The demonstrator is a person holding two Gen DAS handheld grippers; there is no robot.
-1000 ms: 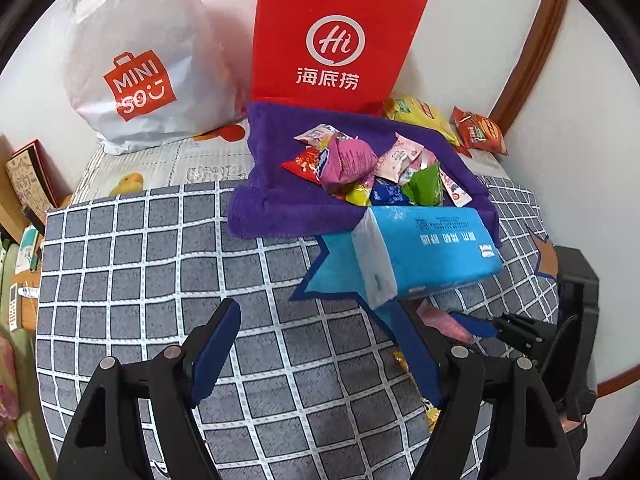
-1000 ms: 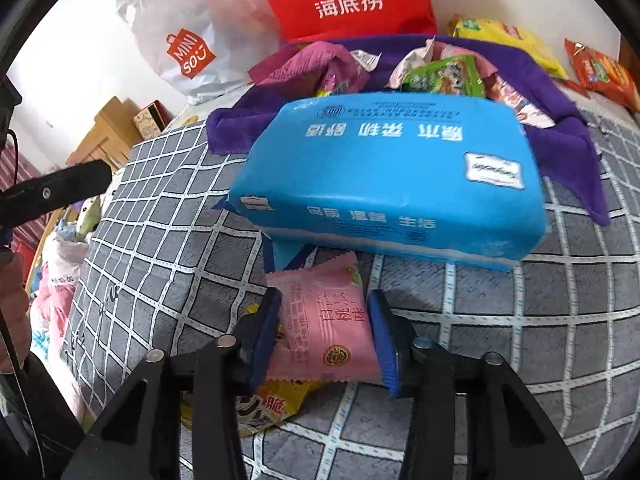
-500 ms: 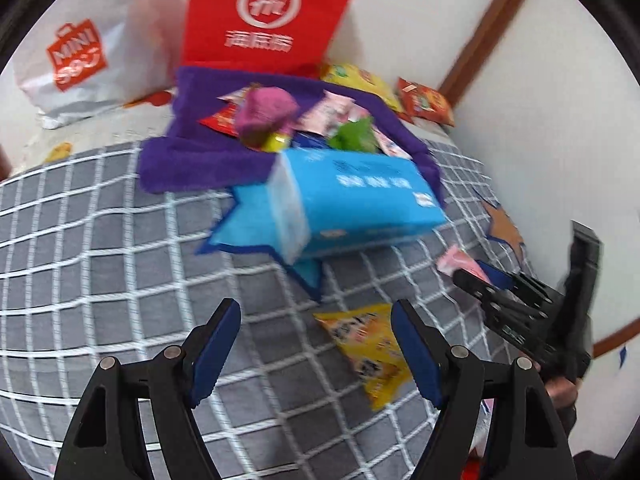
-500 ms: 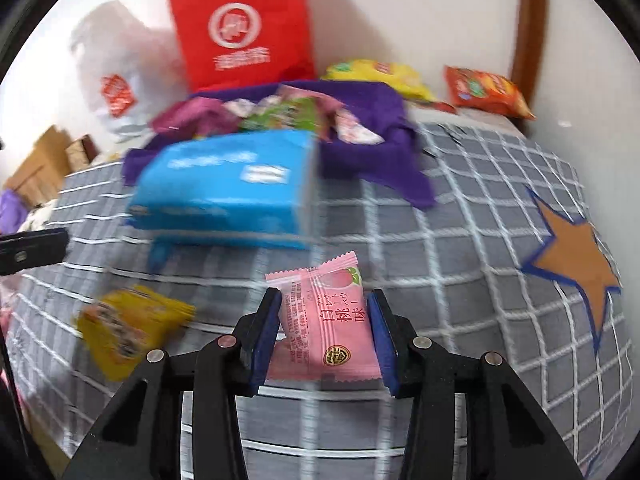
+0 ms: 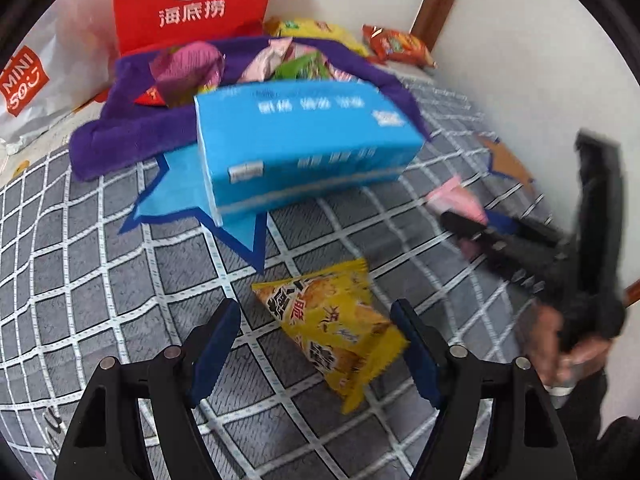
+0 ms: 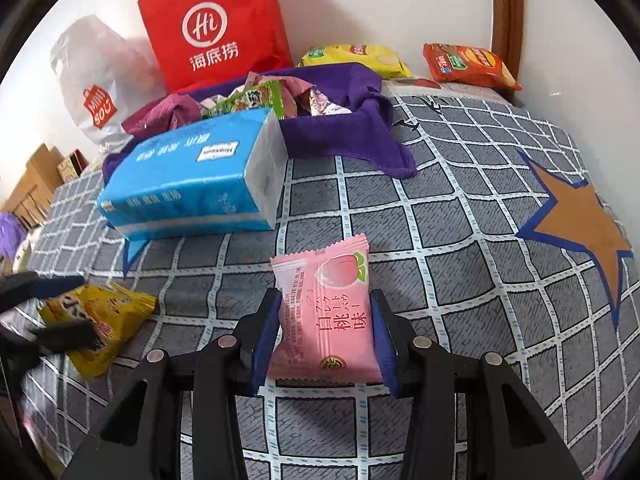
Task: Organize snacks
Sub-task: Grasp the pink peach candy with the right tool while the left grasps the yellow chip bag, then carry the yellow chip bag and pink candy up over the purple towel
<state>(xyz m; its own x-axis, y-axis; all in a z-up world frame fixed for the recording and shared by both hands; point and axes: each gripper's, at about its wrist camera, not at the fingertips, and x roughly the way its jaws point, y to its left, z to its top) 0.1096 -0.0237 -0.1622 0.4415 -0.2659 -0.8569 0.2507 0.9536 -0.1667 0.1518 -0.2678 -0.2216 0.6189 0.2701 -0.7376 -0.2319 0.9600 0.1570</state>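
My right gripper [image 6: 324,332] is shut on a pink peach snack packet [image 6: 326,316] and holds it above the grey checked bedspread. It shows blurred at the right of the left wrist view [image 5: 460,216]. My left gripper [image 5: 316,344] is open, its jaws on either side of a yellow snack packet [image 5: 332,320] lying flat on the bedspread; that packet also shows in the right wrist view [image 6: 100,316]. A pile of mixed snack packets [image 6: 264,100] lies on a purple towel [image 6: 340,132] at the back.
A blue tissue pack [image 5: 304,144] lies in front of the towel. A red paper bag [image 5: 192,0] and a white Miniso bag [image 5: 28,80] stand against the wall. Yellow [image 6: 356,58] and orange [image 6: 468,66] chip bags lie at the back right.
My left gripper has moved forward and down around the yellow packet. My right gripper has carried the pink packet away to the right of the tissue pack.
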